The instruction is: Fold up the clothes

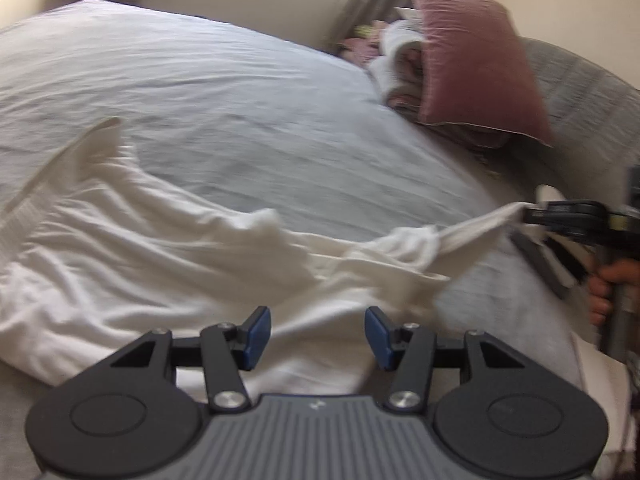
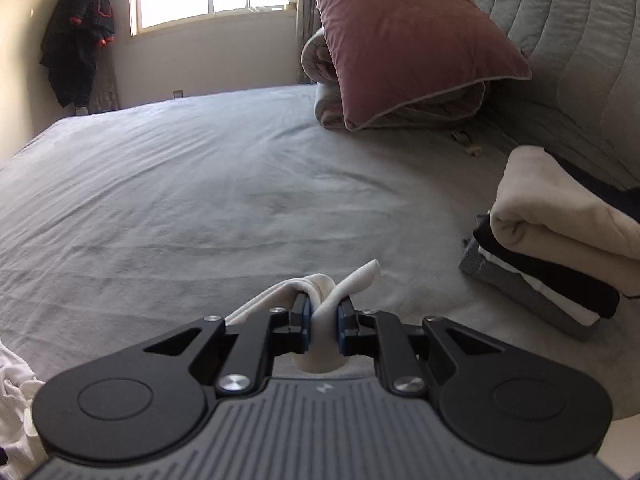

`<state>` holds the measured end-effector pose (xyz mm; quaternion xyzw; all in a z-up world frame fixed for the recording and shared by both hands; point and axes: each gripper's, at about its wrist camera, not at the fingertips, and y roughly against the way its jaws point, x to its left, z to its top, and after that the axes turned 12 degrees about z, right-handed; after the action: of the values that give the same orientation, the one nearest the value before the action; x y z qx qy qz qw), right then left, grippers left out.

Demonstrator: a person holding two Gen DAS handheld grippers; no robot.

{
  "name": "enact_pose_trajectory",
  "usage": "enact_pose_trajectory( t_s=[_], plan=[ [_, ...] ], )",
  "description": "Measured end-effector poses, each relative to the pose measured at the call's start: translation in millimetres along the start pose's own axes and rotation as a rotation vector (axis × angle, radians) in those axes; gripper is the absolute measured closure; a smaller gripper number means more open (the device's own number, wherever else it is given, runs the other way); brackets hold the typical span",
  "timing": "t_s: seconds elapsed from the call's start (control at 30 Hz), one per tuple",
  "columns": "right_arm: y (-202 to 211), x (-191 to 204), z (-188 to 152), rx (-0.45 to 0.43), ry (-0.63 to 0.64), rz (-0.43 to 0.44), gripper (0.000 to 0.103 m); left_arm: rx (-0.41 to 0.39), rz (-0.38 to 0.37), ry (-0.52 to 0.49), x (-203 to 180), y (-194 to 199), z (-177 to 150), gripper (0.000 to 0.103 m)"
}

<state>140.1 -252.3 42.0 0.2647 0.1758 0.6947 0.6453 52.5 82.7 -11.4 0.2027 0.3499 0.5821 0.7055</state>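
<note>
Only small pale logo on right gripper (image 2: 323, 326) body (unreadable).

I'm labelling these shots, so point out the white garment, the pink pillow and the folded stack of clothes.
white garment (image 1: 132, 240), left wrist view, on its crumpled body.
pink pillow (image 2: 400, 40), right wrist view, on its front face.
folded stack of clothes (image 2: 560, 224), right wrist view, on the cream top layer.

We see the left wrist view smeared throughout: the white garment (image 1: 132, 236) loses its weave, and clutter behind the pink pillow (image 1: 476, 60) is unreadable. The right edge crops the hand (image 1: 608, 284); the folded stack (image 2: 560, 248) runs off-frame at right.
</note>
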Motion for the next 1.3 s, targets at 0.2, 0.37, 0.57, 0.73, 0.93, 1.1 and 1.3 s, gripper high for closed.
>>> enact_pose_trajectory(
  t_s=[0.2, 0.37, 0.57, 0.73, 0.93, 1.1, 1.3],
  plan=[
    [3.9, 3.7, -13.4, 0.042, -0.034, 0.078, 0.073, 0.014, -0.069, -0.085, -18.5, -3.2, -7.9, 0.049],
    [15.0, 18.8, -22.3, 0.068, -0.033, 0.166, 0.058, 0.031, -0.026, -0.115, -21.1, -11.9, -10.3, 0.061],
    [9.2, 42.8, -30.7, 0.16, -0.164, 0.379, 0.058, 0.035, 0.0, -0.12, -20.3, -16.1, -10.6, 0.072],
    [-11.5, 65.5, -44.0, 0.241, -0.299, 0.515, 0.058, 0.04, 0.021, -0.113, -17.3, -18.1, -10.0, 0.081],
    [-33.4, 85.2, -52.7, 0.252, -0.355, 0.542, 0.088, 0.048, 0.033, -0.105, -15.5, -18.0, -8.6, 0.081],
    [-21.4, 85.1, -47.5, 0.188, -0.319, 0.521, 0.095, 0.049, 0.053, -0.083, -10.8, -17.1, -5.8, 0.081],
    [21.7, 64.6, -38.2, 0.073, -0.274, 0.487, 0.096, 0.049, 0.076, -0.054, -3.8, -15.0, -2.5, 0.081]
  ],
)
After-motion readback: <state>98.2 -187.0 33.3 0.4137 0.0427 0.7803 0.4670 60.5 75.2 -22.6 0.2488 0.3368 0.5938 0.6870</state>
